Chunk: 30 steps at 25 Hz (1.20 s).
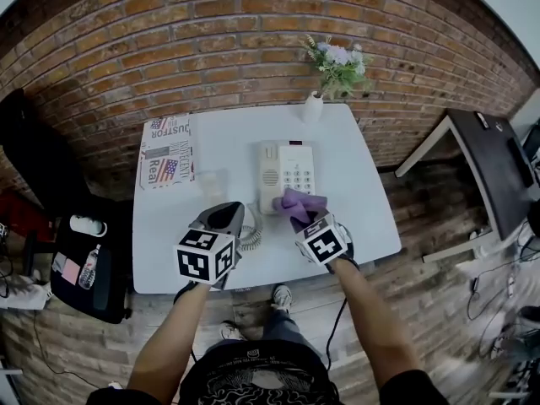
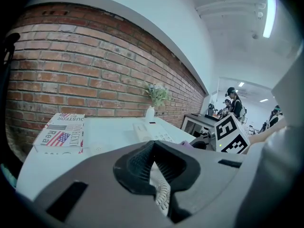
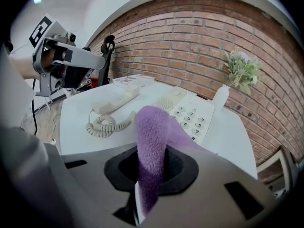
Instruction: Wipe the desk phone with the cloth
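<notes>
While aloft, cloth [image 3: 151, 151] between right jaws.

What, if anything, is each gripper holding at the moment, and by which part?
The right gripper pinches the purple cloth by a bunched fold, its free end sticking out past the jaws. The left gripper holds nothing; its jaws are together.
</notes>
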{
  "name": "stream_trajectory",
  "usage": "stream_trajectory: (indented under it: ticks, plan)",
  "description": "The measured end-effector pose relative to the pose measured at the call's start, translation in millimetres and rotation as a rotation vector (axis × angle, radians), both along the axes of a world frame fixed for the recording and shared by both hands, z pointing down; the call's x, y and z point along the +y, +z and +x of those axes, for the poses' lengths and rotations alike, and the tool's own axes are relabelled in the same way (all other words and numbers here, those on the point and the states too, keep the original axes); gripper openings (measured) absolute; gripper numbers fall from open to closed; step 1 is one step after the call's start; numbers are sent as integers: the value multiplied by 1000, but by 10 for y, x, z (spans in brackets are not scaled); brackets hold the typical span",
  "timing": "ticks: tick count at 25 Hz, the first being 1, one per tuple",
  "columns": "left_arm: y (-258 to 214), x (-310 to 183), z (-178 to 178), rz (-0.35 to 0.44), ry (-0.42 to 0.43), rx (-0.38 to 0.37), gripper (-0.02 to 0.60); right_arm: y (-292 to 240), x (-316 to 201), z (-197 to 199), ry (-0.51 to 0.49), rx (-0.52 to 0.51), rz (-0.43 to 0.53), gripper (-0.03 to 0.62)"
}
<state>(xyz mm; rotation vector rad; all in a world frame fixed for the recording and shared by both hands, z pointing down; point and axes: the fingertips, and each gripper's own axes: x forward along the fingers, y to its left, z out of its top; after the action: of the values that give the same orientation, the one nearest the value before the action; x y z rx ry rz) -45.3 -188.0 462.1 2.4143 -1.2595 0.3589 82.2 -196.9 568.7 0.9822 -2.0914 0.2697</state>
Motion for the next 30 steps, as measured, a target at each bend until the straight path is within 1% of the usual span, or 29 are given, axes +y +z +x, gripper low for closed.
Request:
stream_trajectory:
  ticks: [3,6,9,13,17,21,30]
  plan:
    - [8,9,13,-5,7,2,6,-25,19,-10,-2,-8,15,43]
    - [38,10,22,-10,14,-16,6,-124,27,10,16,-11,31,43]
    - [62,-10,41,-12,16,-41,6,-320,-28,41,42,-25,55,43]
    - [54,-72,33,-18,-12,-35,6,-620,-170,92,48,-25,100,43]
    - [57,-142,30,-21,-32,-46,6,-872,-381,100,29,-27,149,43]
    - [32,-219,47,-18,-52,-47,6,-1018,-598,72,-5,-18,178,43]
    - [58,-447,-129,-34,-138,-68,6,-1143,-1152,-203,-119,-13,208,43]
